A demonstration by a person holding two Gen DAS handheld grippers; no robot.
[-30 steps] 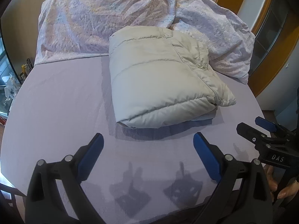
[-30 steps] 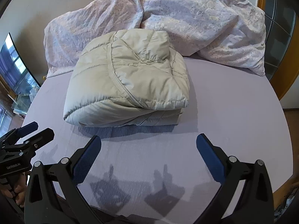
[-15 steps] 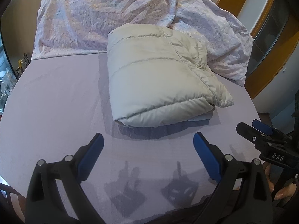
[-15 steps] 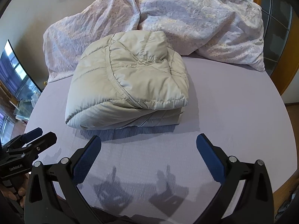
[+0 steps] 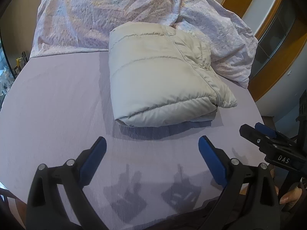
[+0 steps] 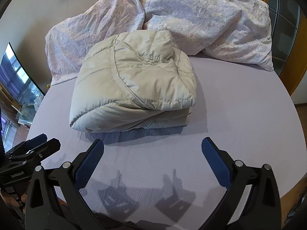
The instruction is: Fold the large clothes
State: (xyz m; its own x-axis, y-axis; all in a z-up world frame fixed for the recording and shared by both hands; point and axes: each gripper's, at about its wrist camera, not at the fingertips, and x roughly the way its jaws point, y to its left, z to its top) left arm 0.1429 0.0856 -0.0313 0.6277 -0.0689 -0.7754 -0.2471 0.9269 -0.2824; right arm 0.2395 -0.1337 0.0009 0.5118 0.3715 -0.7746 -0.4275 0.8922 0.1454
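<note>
I have the bed (image 5: 57,99) filling both views, its lilac sheet bare across the near half, which gives me a flat working surface. A rumpled duvet (image 5: 107,15) is bunched along the far edge, from about 10 to 2 o'clock, likely pushed back to make that room. The jacket (image 5: 159,80), a pale puffy one, lies at the centre of the sheet as a compact squared bundle, its far edge just touching the duvet; in the right view its layered open edges face me at 6 o'clock, the hood tucked on top. I judge the folding done, or close to it, since nothing trails loose.

My left gripper (image 5: 151,149) hangs over bare sheet at 6 o'clock, fingers spread wide and empty, apart from the jacket. My right gripper (image 6: 153,151) is the same: released, grasping nothing, just short of the bundle. Both sit clear, I think, so the fold is not disturbed.
</note>
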